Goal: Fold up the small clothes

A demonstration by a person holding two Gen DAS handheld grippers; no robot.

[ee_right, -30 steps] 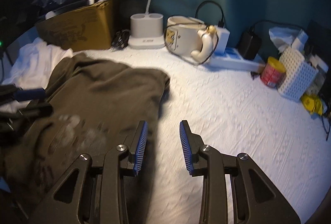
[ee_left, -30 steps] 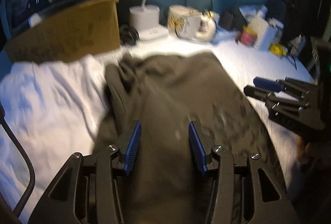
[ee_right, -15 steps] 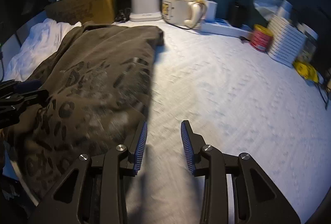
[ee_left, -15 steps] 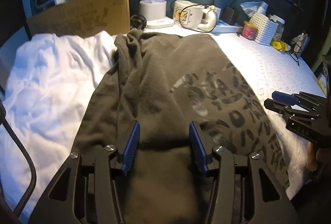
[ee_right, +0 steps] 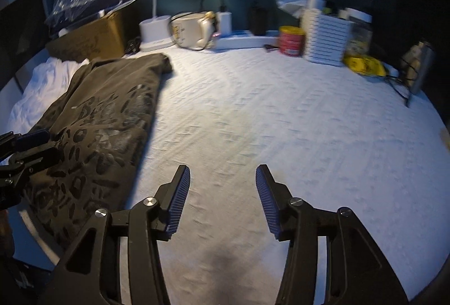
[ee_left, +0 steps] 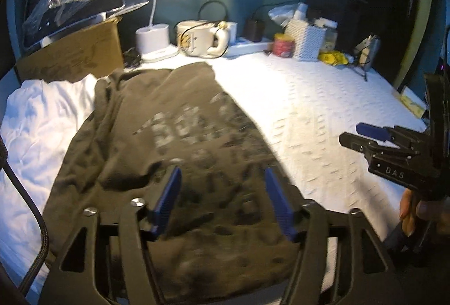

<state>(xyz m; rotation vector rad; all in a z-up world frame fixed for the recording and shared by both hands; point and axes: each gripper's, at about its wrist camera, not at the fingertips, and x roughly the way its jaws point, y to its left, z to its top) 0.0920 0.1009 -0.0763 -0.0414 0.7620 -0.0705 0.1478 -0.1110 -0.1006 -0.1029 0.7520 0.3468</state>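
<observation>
The dark printed shirt lies flat on the white bedcover, just beside a white cloth; the left gripper hovers over the shirt, jaws just opened, empty; the right gripper, beside the shirt, likewise just spread, grasps nothing.

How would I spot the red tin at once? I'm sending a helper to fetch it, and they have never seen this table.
Start at the white textured cloth covering the table and look along its far edge, by the teal wall. There, the red tin stands between the white power strip and the white slatted box. It is the only red thing in that row, short and round with a yellow lid.
</observation>
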